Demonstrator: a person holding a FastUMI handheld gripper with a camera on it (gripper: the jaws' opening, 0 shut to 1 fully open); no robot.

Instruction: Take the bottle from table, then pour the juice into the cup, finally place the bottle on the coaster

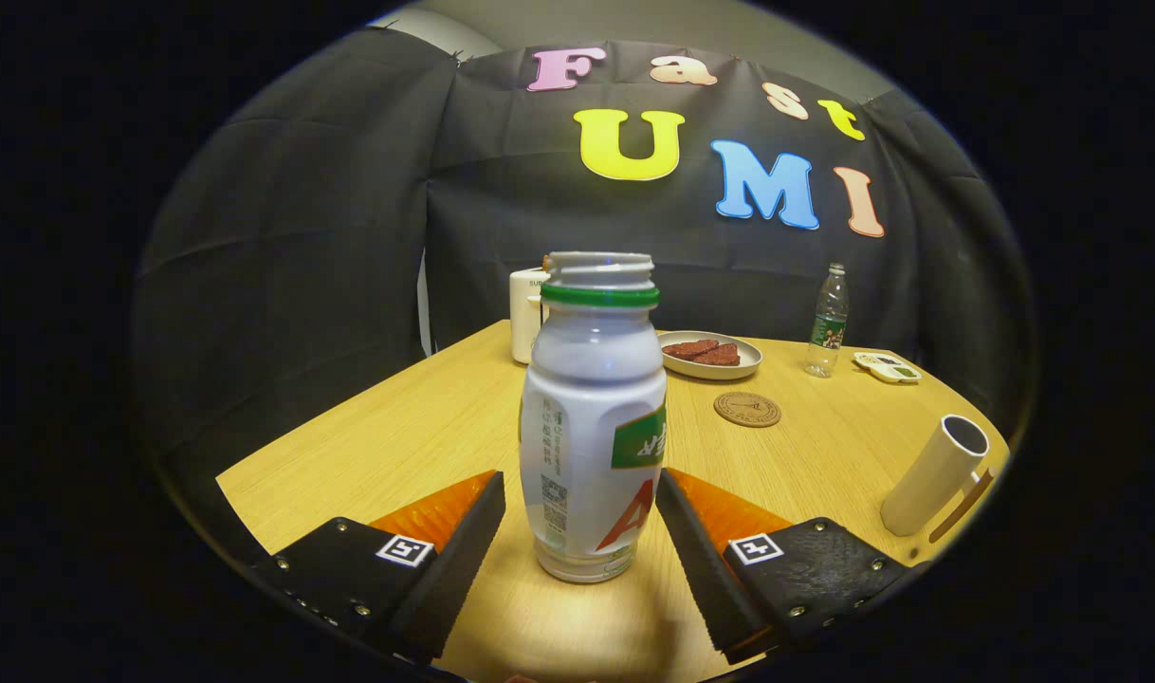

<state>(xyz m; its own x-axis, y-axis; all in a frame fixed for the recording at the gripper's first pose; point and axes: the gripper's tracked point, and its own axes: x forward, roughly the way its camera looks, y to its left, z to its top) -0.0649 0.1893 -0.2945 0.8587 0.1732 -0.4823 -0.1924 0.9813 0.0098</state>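
Bottle (592, 427) stood upright on table (416, 427), uncapped, between gripper (582, 531) fingers, which were apart, not clearly touching. Looked light, smooth plastic, squeezable; grip the lower body, keep upright to avoid spills.

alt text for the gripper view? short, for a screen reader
An uncapped white bottle stands upright on a wooden table between the open gripper fingers, neither finger clearly pressing it. Beyond it lie a round coaster and a plate, with a pale cup off to the right.
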